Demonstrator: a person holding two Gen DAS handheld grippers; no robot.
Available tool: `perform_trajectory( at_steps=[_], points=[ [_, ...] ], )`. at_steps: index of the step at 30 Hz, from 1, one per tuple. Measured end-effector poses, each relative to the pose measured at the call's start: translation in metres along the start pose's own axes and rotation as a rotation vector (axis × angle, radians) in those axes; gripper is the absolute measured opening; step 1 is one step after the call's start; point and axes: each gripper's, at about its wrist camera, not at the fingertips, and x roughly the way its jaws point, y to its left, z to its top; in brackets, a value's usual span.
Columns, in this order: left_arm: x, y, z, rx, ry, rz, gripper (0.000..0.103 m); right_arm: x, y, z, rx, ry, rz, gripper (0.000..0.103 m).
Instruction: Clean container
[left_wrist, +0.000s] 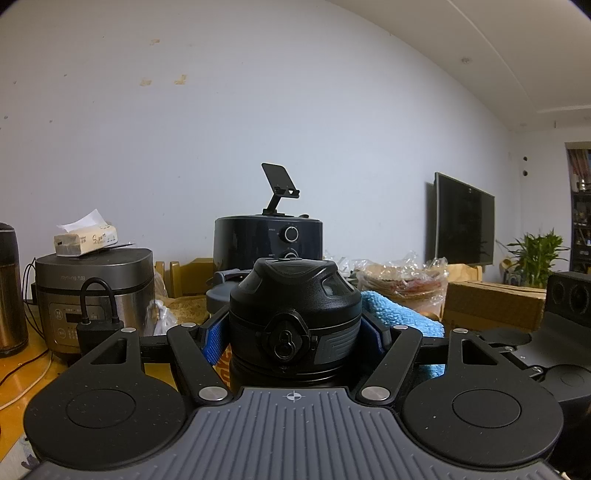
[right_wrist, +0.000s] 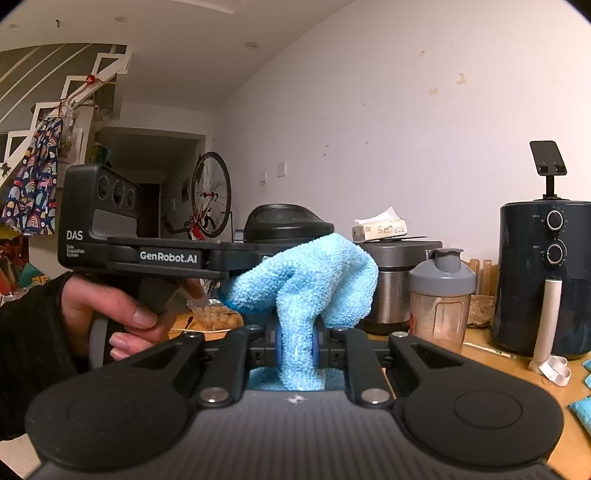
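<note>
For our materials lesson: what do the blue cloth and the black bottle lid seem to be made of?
Blue cloth: probably microfibre or terry, since its surface is looped, fuzzy and matte and it drapes limply.
Black bottle lid: likely moulded plastic with a satin sheen, showing crisp ridges and a moulded lock symbol.

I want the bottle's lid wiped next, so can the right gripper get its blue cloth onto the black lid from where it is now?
Probably yes. The right gripper is shut on the blue cloth, which hangs right beside the black lid, with nothing between them. The left gripper clamps the bottle lower down, leaving the lid's top bare.
</note>
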Motion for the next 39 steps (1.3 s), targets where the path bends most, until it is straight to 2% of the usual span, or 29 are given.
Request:
perform_trajectory(
  at_steps=[22, 39],
  points=[
    [0.001, -0.001, 0.0, 0.003, 0.0, 0.0, 0.068, -0.057, -0.001, -0.007, 0.012, -0.003, -0.042, 0.008],
    [0.0, -0.001, -0.001, -0.004, 0.0, 0.008, 0.068, -0.07, 0.0, -0.014, 0.043, -0.004, -0.062, 0.008]
  ],
)
